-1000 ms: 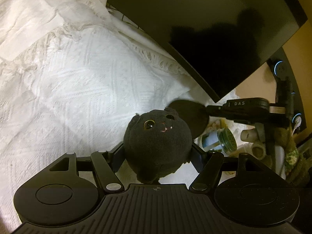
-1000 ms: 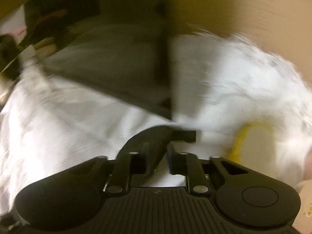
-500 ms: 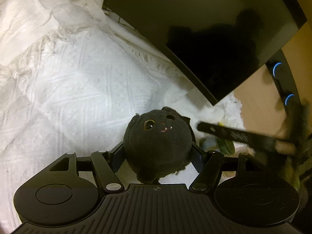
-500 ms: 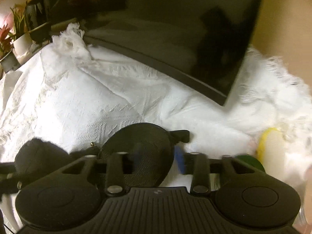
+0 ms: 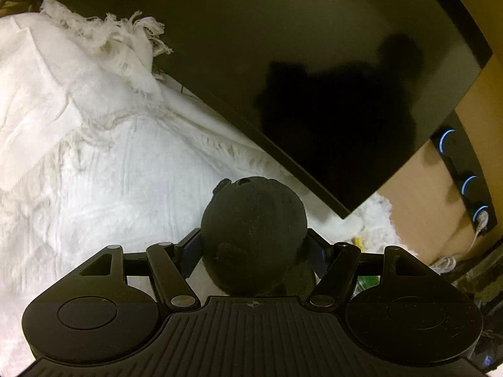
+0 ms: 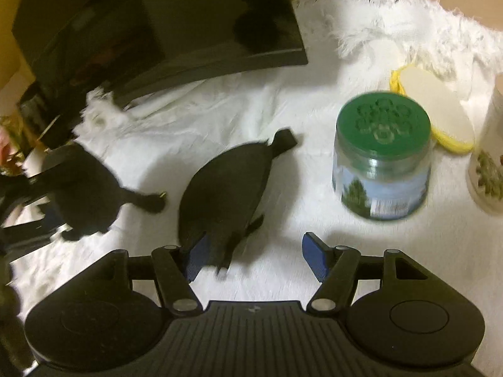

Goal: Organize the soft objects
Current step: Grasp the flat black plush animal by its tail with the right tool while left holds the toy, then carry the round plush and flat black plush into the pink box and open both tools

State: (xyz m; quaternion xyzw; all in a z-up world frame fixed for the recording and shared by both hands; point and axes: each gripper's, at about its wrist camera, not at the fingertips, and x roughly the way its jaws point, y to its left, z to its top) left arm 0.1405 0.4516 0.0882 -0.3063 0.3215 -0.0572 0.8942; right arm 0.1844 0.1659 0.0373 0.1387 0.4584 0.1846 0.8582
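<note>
My left gripper [image 5: 253, 246] is shut on a round black cat plush [image 5: 253, 229], held above a white fringed cloth [image 5: 103, 169]; its face is turned away from the camera. The plush also shows at the left of the right wrist view [image 6: 85, 191], with its tail out to the right. My right gripper [image 6: 254, 256] is open and empty. A flat black soft pad with a strap [image 6: 224, 198] lies on the cloth just ahead of its left fingertip [image 6: 196, 256].
A black monitor [image 5: 314, 78] stands over the cloth at the back, also in the right wrist view [image 6: 157, 22]. A green-lidded jar [image 6: 382, 157], a yellow-rimmed white oval item [image 6: 437, 110] and a white floral cup [image 6: 489, 163] stand to the right.
My right gripper opened and let go of the black pad, which now lies on the cloth. The plush in my left gripper has turned so that its face points away.
</note>
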